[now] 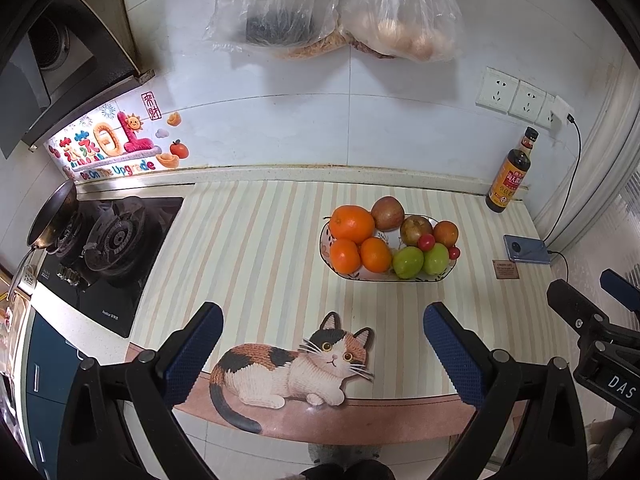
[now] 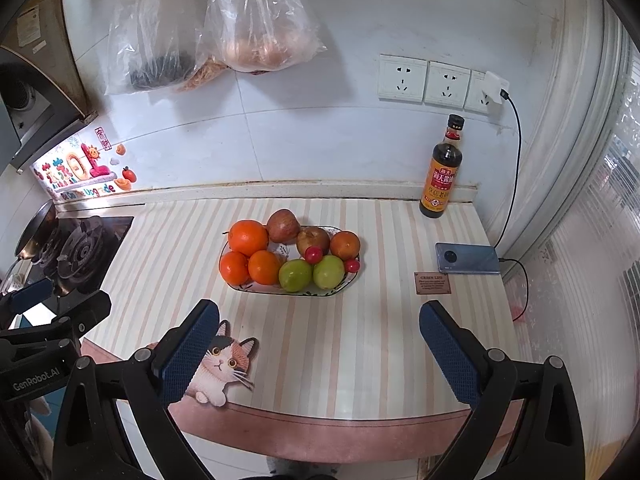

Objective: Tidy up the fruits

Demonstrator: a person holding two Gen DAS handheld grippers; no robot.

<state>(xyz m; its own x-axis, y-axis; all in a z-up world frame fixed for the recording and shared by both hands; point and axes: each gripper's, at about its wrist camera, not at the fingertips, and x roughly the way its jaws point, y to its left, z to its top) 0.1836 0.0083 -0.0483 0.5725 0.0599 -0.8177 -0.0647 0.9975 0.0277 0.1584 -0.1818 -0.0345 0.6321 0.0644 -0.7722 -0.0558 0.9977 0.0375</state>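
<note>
**Trainee:** What was the status of both tools at that moment?

**Observer:** The left gripper (image 1: 322, 338) and the right gripper (image 2: 318, 336) both hovered above the near edge of the counter, jaws spread wide, nothing between them. Neither touched the fruit.

**Trainee:** Location of the fruit?

**Observer:** All of it sat in the patterned dish (image 2: 256, 289) on the striped mat (image 2: 352, 344), beyond both grippers. Oranges (image 2: 248, 237) were grouped at the left, two green fruits (image 2: 295, 275) at the front, two reddish-brown apples (image 2: 283, 225) behind, and small red cherry tomatoes (image 2: 313, 254) wedged among them.

**Trainee:** Failure modes?

**Observer:** In my judgement, three. First, the pieces were packed touching; lifting one could free a neighbour to roll off the shallow rim. Second, the small red ones would likely squash or slip under a hard close. Third, a wide sweep to the right risked striking the sauce bottle (image 2: 442, 172) or the phone (image 2: 468, 258) and its cable.
</note>
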